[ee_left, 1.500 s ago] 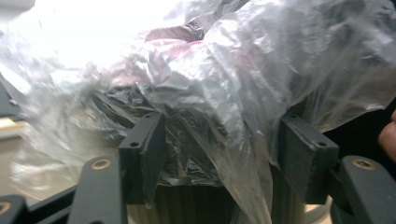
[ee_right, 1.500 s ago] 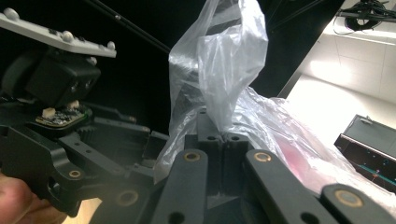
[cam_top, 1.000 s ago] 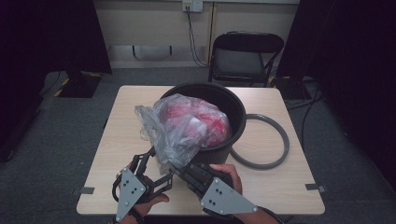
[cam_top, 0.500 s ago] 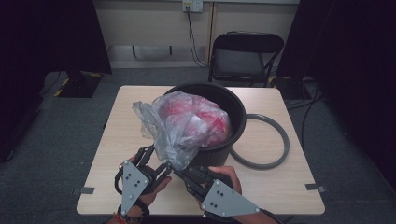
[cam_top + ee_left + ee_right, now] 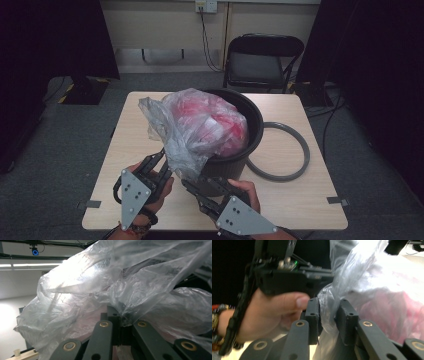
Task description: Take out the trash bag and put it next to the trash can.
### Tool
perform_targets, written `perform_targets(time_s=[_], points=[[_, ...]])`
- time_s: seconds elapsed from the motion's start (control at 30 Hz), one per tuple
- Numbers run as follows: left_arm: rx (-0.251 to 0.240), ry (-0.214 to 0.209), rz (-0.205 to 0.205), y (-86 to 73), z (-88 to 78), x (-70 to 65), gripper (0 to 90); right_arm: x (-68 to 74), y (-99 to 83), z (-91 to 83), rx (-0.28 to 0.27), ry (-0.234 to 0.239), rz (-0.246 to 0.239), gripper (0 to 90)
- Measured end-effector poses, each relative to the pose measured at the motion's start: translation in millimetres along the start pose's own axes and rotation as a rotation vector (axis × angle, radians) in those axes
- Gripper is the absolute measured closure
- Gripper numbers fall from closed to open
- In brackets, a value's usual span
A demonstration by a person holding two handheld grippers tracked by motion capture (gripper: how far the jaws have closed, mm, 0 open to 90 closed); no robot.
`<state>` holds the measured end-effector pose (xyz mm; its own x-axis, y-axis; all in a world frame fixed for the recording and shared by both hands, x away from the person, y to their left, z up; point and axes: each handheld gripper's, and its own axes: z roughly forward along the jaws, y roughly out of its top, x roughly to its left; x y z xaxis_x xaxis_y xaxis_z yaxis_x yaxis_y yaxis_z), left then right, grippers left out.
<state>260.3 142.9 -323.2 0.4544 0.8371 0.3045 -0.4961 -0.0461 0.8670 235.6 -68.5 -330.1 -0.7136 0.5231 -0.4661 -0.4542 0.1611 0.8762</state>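
Note:
A clear plastic bag of red and pink contents bulges out of a black bucket in the middle of the table. A fold of the bag hangs over the bucket's near left side. My left gripper has just been closing and is shut on that fold; in the left gripper view the film is pinched at the tips of the left gripper. Beside it, my right gripper has just been opening. In the right gripper view its jaws stand slightly apart with bunched film between them.
A grey ring lies flat on the table right of the bucket. A black folding chair stands behind the table. The hand holding the left gripper is close to the right jaws.
The left gripper has come up from the table's near left to the bag's hanging fold and shut on it. The right gripper has kept its place, jaws slightly parted.

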Motion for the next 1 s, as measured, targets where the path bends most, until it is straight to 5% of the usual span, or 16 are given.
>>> perform_targets(time_s=[0.27, 0.5, 0.8, 1.0], points=[[-0.025, 0.036, 0.032, 10.0, -3.8, 7.0, 90.0, 2.2, -15.7, -8.4, 0.024, -0.037, -0.012, 60.4], [-0.016, 0.089, 0.051, 8.9, -6.5, 17.1, 90.0, -0.3, -37.0, -19.2, 0.103, -0.041, -0.022, 60.4], [0.037, 0.210, 0.071, -3.5, -9.7, 26.6, 90.0, -4.0, -62.9, -28.9, 0.210, -0.039, -0.030, 62.5], [0.089, 0.232, 0.051, -16.7, -10.9, 30.3, 90.0, -5.5, -73.8, -31.0, 0.251, -0.048, -0.030, 63.2]])
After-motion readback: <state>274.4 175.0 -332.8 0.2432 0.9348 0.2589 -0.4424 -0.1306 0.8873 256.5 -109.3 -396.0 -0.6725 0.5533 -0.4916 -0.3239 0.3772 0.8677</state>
